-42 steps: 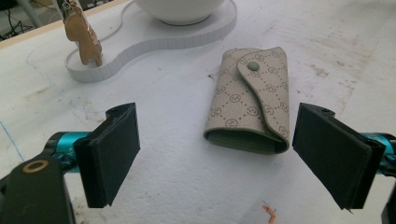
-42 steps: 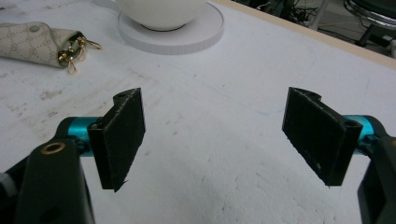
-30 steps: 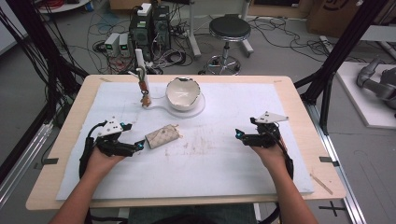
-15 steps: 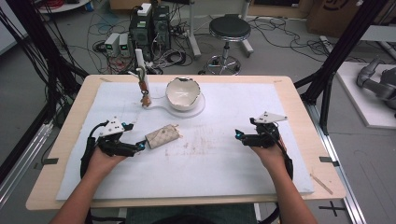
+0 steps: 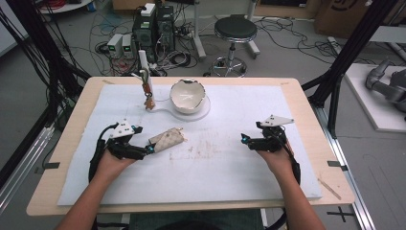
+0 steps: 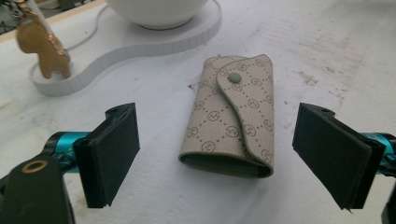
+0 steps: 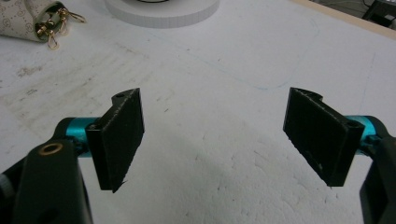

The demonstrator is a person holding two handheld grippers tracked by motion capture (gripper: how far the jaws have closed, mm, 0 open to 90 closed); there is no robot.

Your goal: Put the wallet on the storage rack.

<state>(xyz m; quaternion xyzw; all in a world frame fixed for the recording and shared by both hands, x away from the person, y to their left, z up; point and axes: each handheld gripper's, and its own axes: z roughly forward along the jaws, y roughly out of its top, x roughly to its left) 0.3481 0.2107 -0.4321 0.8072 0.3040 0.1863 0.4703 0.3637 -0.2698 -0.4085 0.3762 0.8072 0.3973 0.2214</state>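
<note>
While the left tool [image 6: 217, 154] sits spread either side of the beige monogram fabric key pouch [image 6: 232, 114], approx 9 o'clock on the white foam-covered worktop [image 5: 215, 182], nothing's shifted vs 1 s ago; grasp not closed yet. Right tool [image 7: 215, 135] at 3 o'clock, spread too, empty, unchanged.

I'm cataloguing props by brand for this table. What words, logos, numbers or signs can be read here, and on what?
No text can be read as words.
Key pouch: a repeated monogram pattern in a dotted diamond grid, too small to read as letters.
Cardboard box on the floor behind the table: dark printing, too blurred to read.
Left tongs and right tongs, both open: no markings.
Bowl: no lettering visible.
</note>
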